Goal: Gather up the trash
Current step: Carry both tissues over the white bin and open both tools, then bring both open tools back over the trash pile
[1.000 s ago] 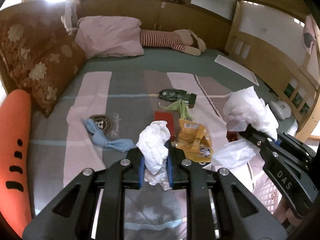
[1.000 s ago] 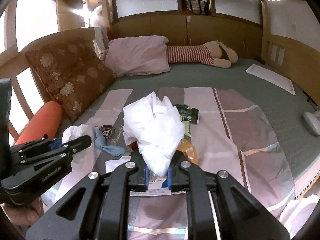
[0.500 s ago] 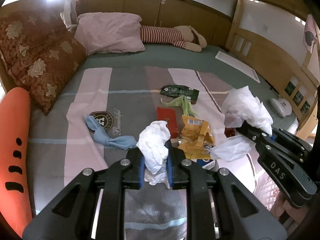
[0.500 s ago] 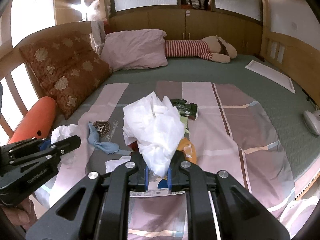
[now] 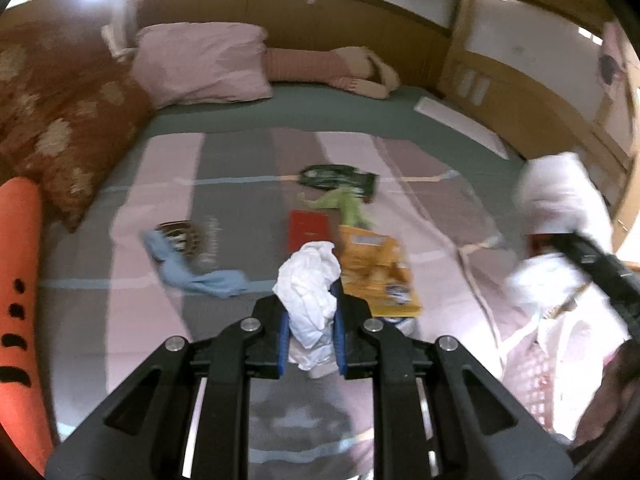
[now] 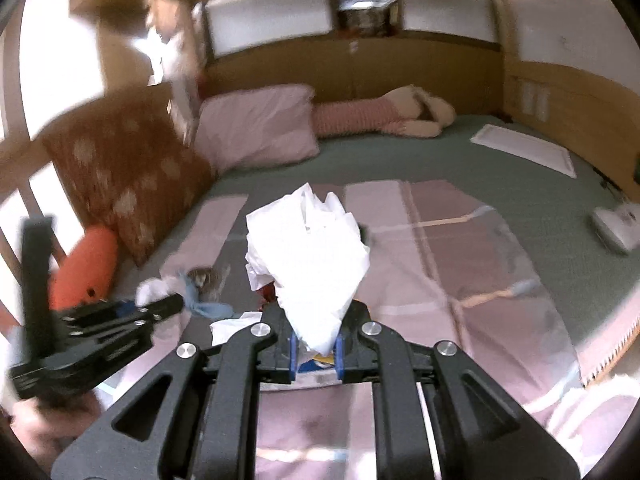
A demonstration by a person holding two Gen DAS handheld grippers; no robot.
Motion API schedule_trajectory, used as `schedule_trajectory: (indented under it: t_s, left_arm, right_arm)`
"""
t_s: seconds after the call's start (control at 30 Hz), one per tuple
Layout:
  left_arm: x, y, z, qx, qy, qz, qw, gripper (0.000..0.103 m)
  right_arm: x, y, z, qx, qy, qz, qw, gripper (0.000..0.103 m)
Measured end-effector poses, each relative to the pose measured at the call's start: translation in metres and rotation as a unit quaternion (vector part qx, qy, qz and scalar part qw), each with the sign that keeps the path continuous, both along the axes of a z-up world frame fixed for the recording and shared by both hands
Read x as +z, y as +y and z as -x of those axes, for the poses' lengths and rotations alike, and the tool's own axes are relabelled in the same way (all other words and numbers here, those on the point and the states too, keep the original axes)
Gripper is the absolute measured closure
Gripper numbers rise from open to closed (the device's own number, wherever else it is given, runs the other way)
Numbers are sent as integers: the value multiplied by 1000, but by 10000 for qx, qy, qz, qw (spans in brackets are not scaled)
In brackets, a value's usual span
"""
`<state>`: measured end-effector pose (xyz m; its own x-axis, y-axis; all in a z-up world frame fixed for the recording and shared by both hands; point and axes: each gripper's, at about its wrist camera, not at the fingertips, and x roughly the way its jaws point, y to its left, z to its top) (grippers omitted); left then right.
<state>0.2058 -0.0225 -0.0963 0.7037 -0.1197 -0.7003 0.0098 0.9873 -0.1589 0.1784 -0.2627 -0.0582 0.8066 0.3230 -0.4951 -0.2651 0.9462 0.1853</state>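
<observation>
Shifted since the earlier frame: the right gripper (image 6: 316, 354), carried further right and away from the litter pile, its white plastic bag (image 6: 310, 268) now seen at the right edge of the left wrist view (image 5: 560, 216); both views are blurred.

Item 1. Left gripper (image 5: 310, 338): jaws closed narrowly on a crumpled white tissue wad (image 5: 310, 292), which is pinched between the blue pads (image 5: 283, 340) and bulges above them. It is held over the near part of the bed.

Item 2. Right gripper: jaws clamped on the lower neck of the white plastic bag, which billows upward above the fingers.

Item 3. Litter remaining on the pink and grey striped bedspread (image 5: 168, 184): a yellow snack packet (image 5: 376, 272) just right of the tissue wad; a red flat packet (image 5: 309, 230) beyond it; a green wrapper strip (image 5: 344, 204) and a dark green foil packet (image 5: 340, 178) further off; a light blue cloth scrap (image 5: 192, 272) to the left.

Item 4. Bedding at the far end: a pink pillow (image 5: 204, 66), a brown flowered cushion (image 5: 60, 120) at left, an orange bolster (image 5: 18, 300) at near left, a striped soft toy (image 6: 380, 118).
</observation>
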Motion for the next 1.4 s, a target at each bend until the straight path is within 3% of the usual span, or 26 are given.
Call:
schedule_trajectory:
  t_s: [0.13,0.27,0.33,0.37,0.4,0.47,0.57,0.6,0.63,0.67,0.7,0.77,0.87,0.97,1.0,1.07,1.13,1.2,1.3,1.4]
  left_arm:
    - [9,-37,9,-689,-102,143,9975,85]
    - [17,-108,20,-1626,-45,110,9866,85]
    - [19,-161,29,-2239,13,22,9746,85]
    - [20,-183,32,-2478,69,13,9688,85]
    - [21,-218,35,-2825,176,31,9591,85]
    - [22,-260,42,-3188,274,63,9474,85]
    - [21,-332,53,-3895,529,-3,9195,83]
    - [17,-354,56,-4094,644,-21,9101,79]
    - [12,-375,58,-4252,791,-63,9016,57]
    - [8,-388,59,-4316,897,-142,8975,22]
    - [5,-397,58,-4250,867,-286,9006,15]
    - [5,-393,55,-3972,664,-403,9144,14]
    - [10,-350,37,-3645,828,14,9275,14]
    - [27,-278,22,-3055,514,-7,9508,8]
    - [34,-240,18,-2668,323,-111,9632,7]
    - [39,-180,14,-2007,184,-284,9791,5]
    - [38,-126,14,-1400,203,-393,9892,4]
    - [32,-75,15,-807,303,-503,9950,4]
    - [15,-9,30,-81,368,-366,9986,4]
    - [-2,25,46,335,399,-110,9986,4]
  right_arm:
    - [0,-91,58,-832,-85,125,9964,89]
    - [-30,-175,102,-1722,337,435,9835,85]
    - [-55,-205,110,-1976,673,538,9765,67]
    - [-70,-220,110,-2059,961,530,9724,41]
    - [-81,-236,113,-2215,1132,427,9676,35]
    - [-77,-263,130,-2711,989,69,9574,35]
    - [-40,-289,161,-3241,249,-280,9453,34]
    - [-27,-292,168,-3316,39,-295,9429,34]
    - [-16,-292,172,-3328,-111,-323,9424,33]
    - [-5,-292,175,-3306,-240,-347,9428,32]
    - [2,-290,176,-3263,-320,-331,9442,31]
    - [11,-278,175,-3152,-453,-258,9476,31]
    - [9,-255,166,-2908,-419,-190,9557,31]
    - [3,-222,144,-2533,-328,-89,9668,29]
    - [1,-207,135,-2395,-286,-94,9704,28]
    - [-2,-175,115,-2012,-157,-152,9793,25]
    - [-4,-136,93,-1568,6,-116,9876,24]
    - [-5,-85,73,-1004,80,0,9949,24]
    - [-8,-18,49,-279,292,64,9992,24]
    - [-16,27,33,33,256,36,9997,24]
